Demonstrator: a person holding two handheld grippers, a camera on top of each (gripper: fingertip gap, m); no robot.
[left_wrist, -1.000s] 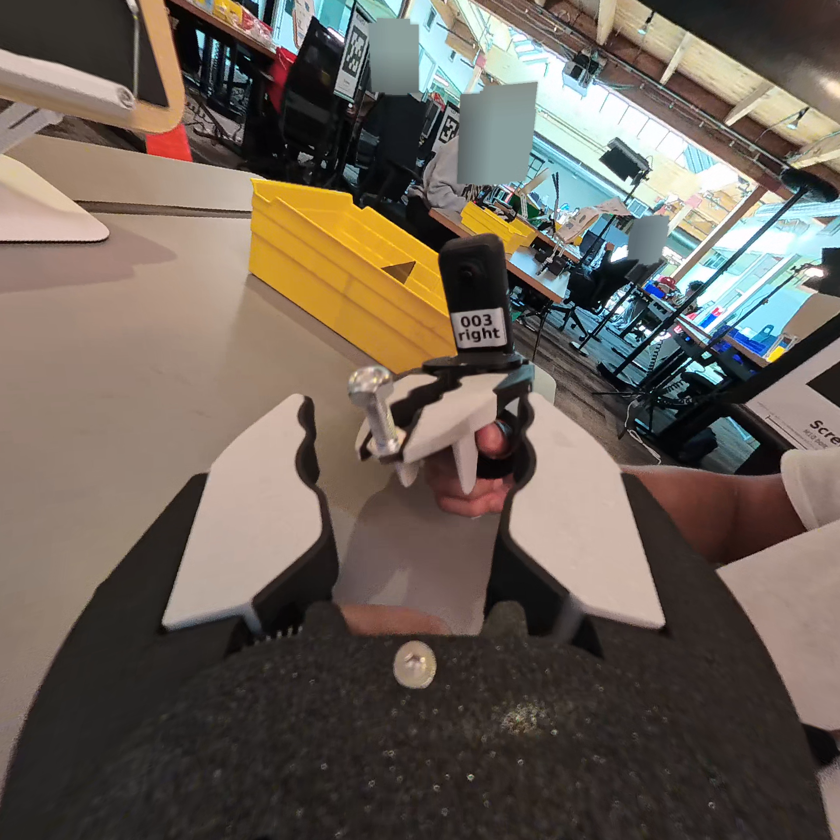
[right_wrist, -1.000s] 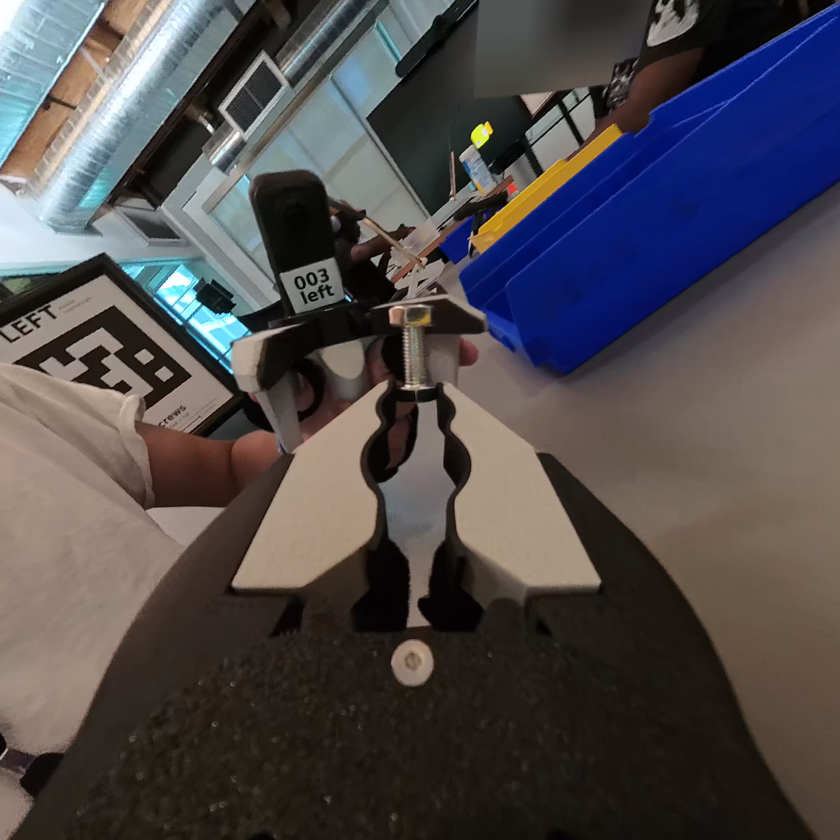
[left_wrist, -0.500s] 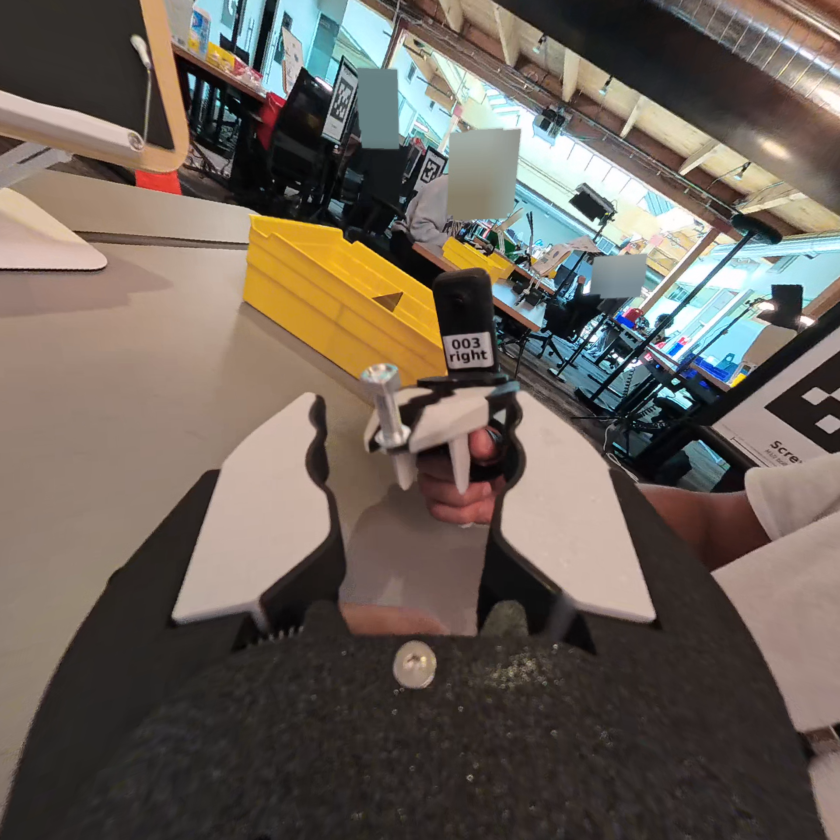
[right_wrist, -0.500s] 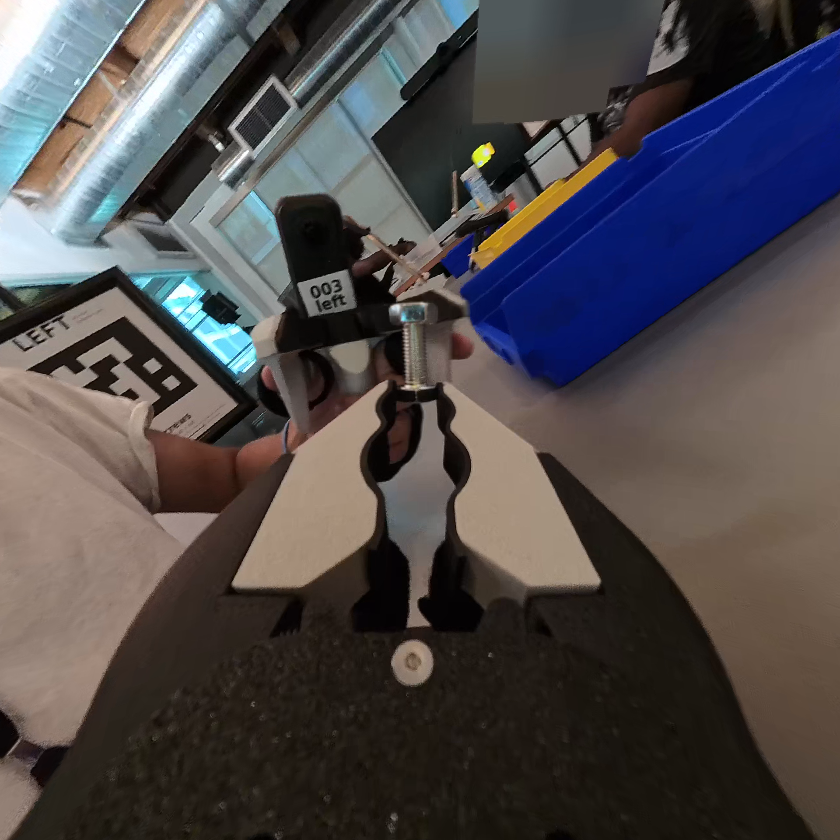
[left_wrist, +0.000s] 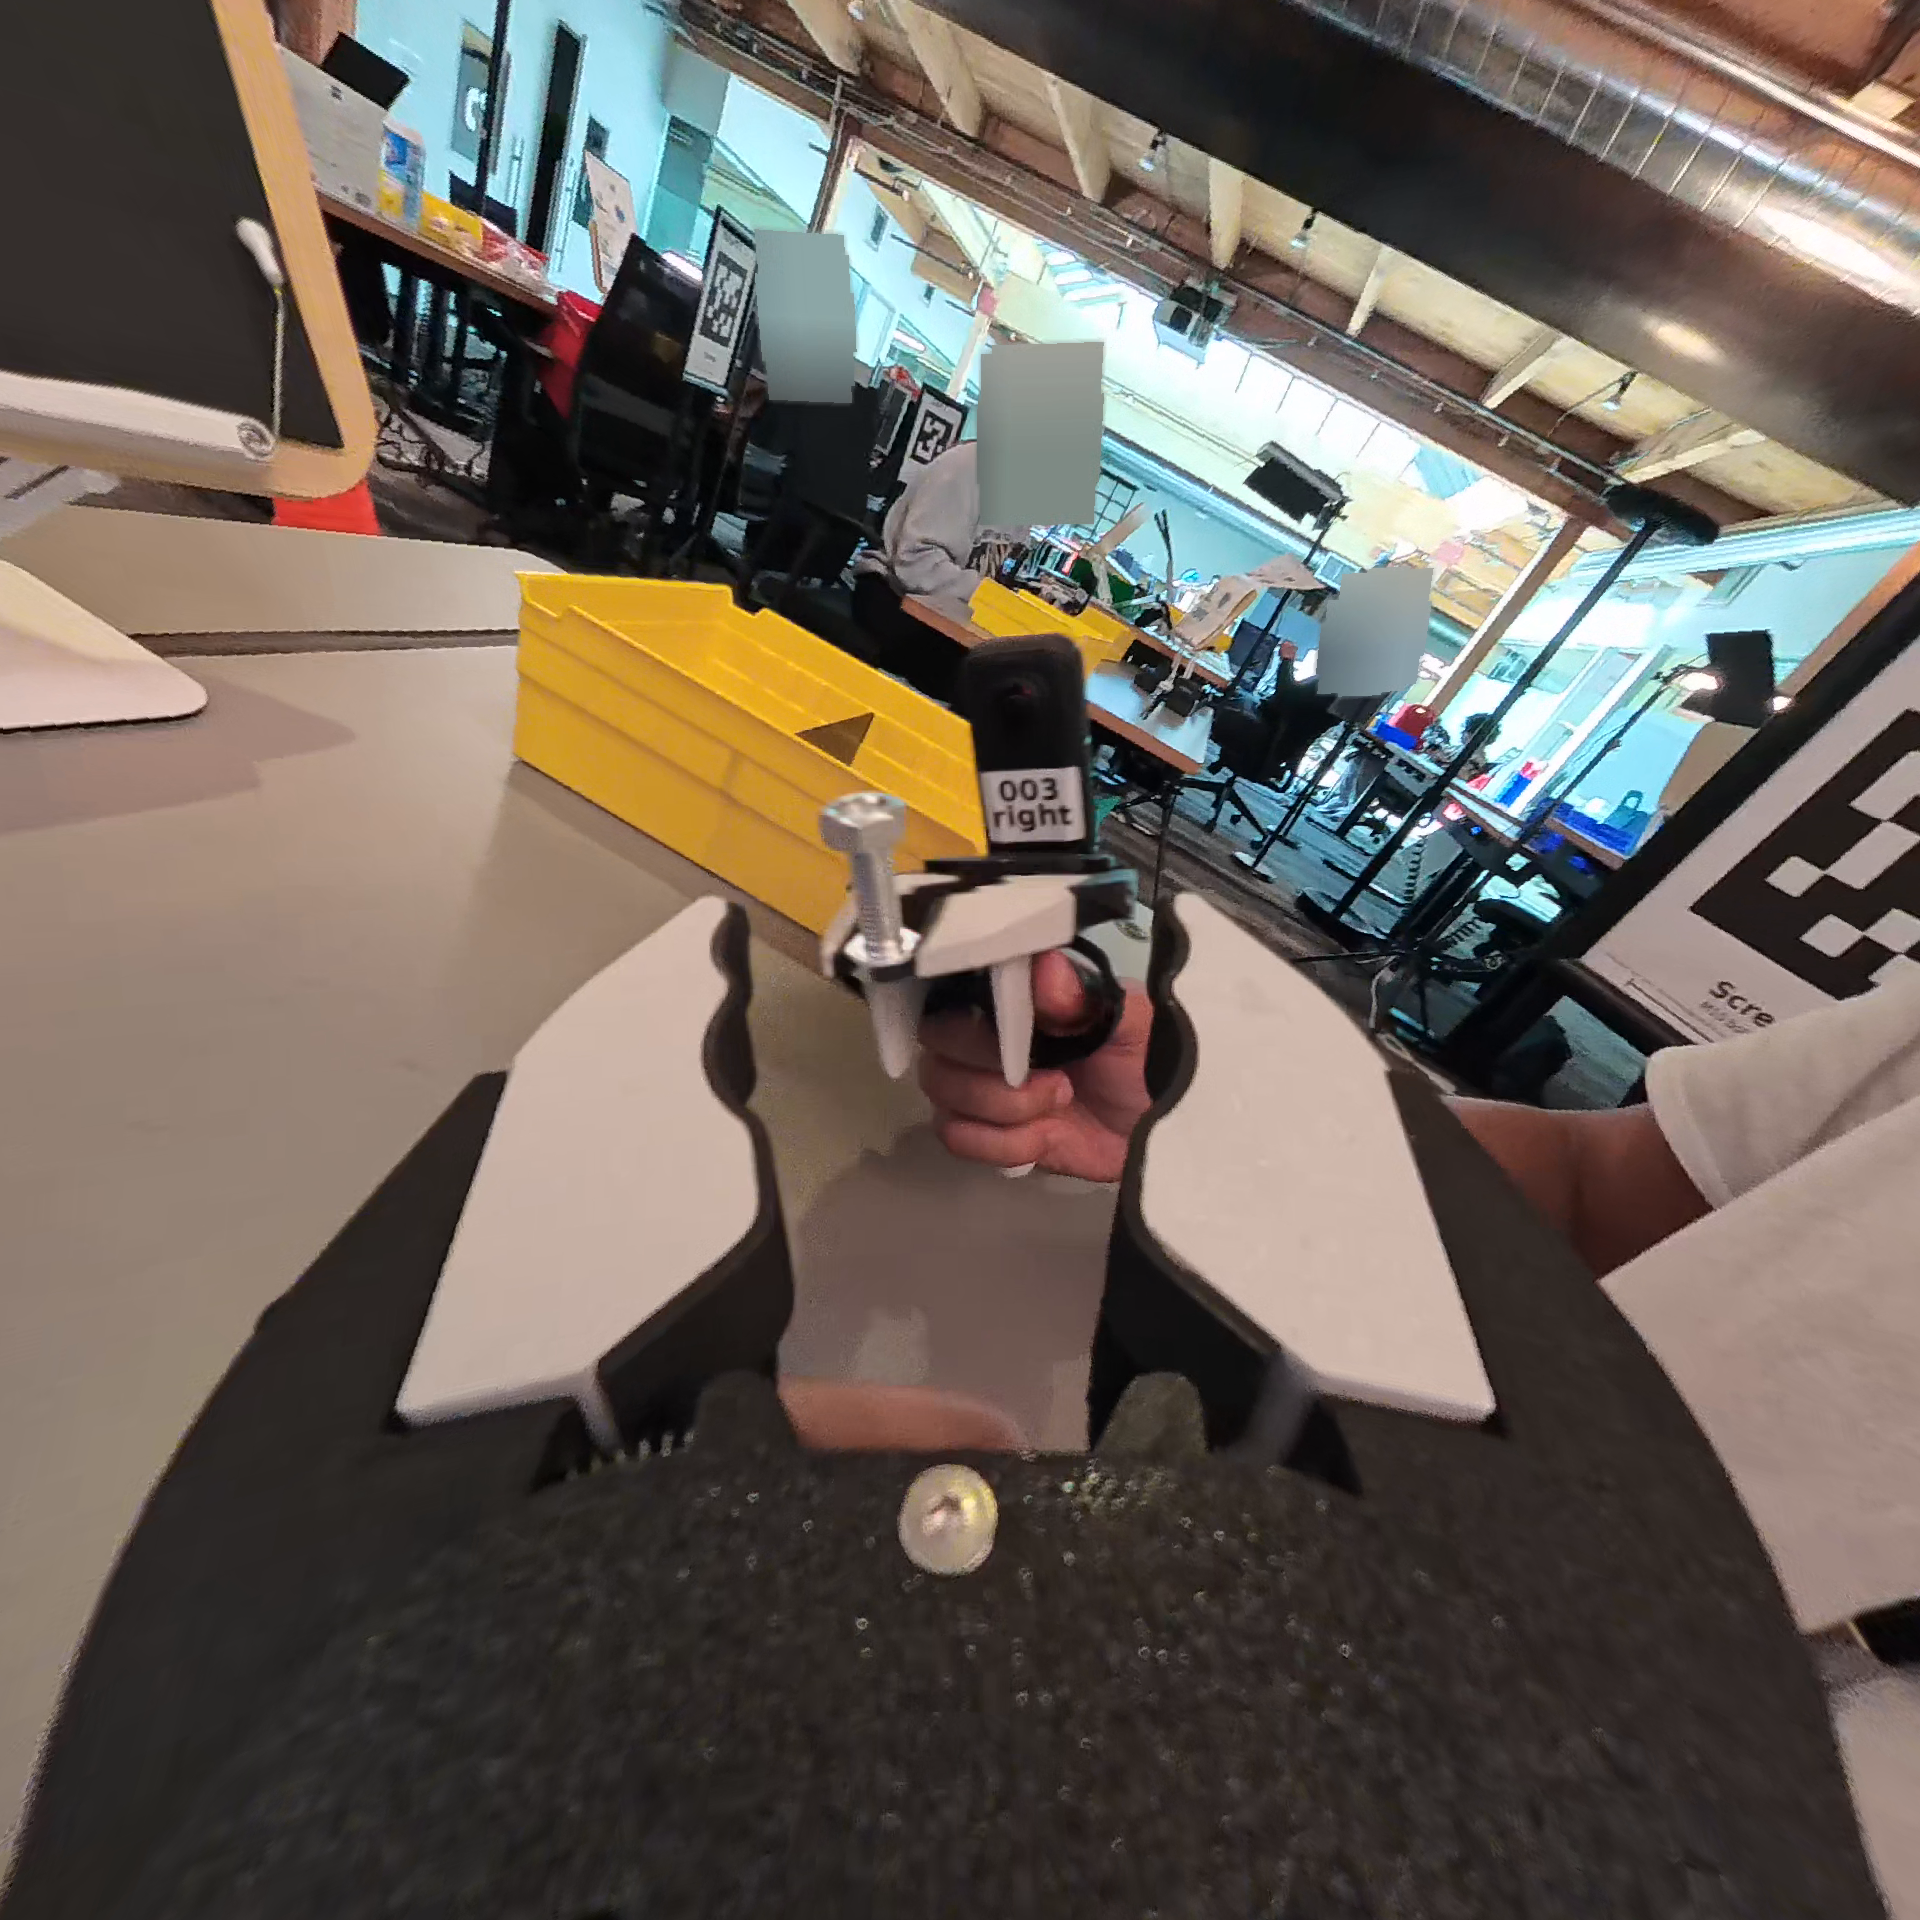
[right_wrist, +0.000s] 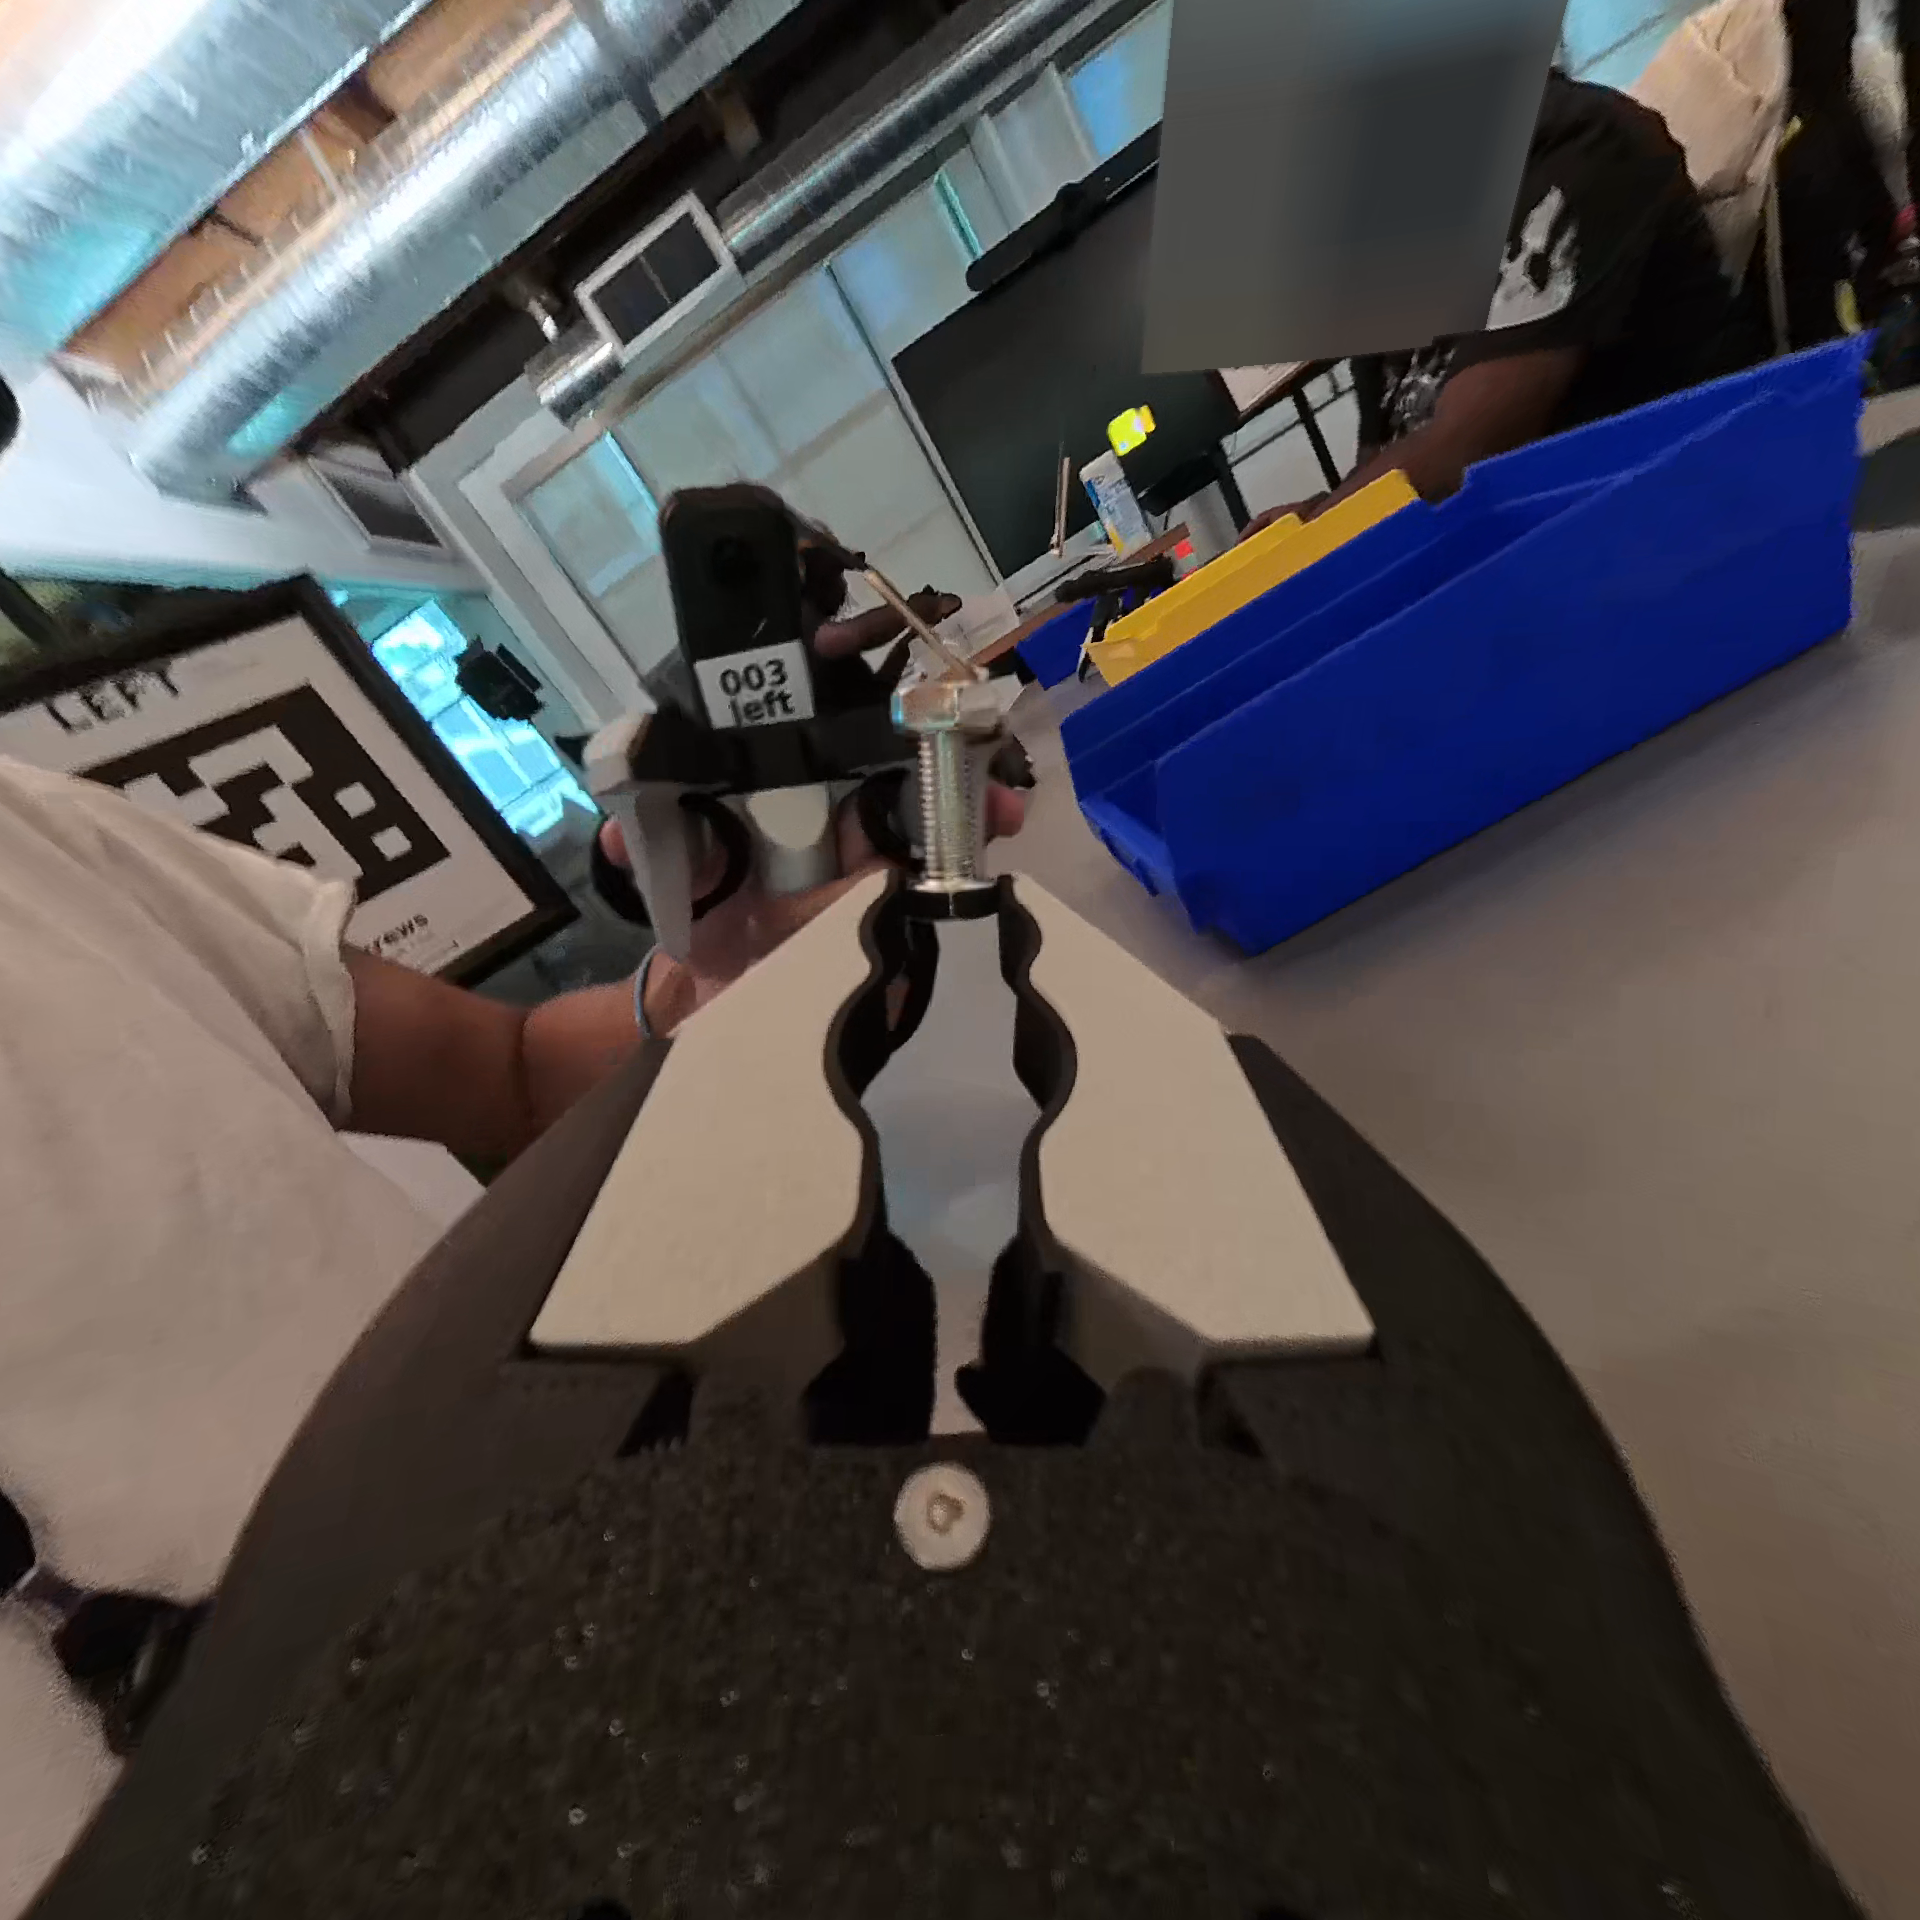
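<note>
Tabletop (left_wrist: 260, 1039), grey, fills the left of the left wrist view, with a yellow bin (left_wrist: 707, 727) at upper centre. Left tongs (left_wrist: 945, 1039) gape wide in the lower centre, holding nothing. Between their tips, farther off, the right tongs (left_wrist: 883, 951) pinch a silver bolt (left_wrist: 871, 883), head up and slightly tilted. In the right wrist view the right tongs (right_wrist: 948, 904) at centre clamp the bolt (right_wrist: 945, 800) near its lower end, upright. A blue bin (right_wrist: 1507, 665) sits on the tabletop at upper right.
</note>
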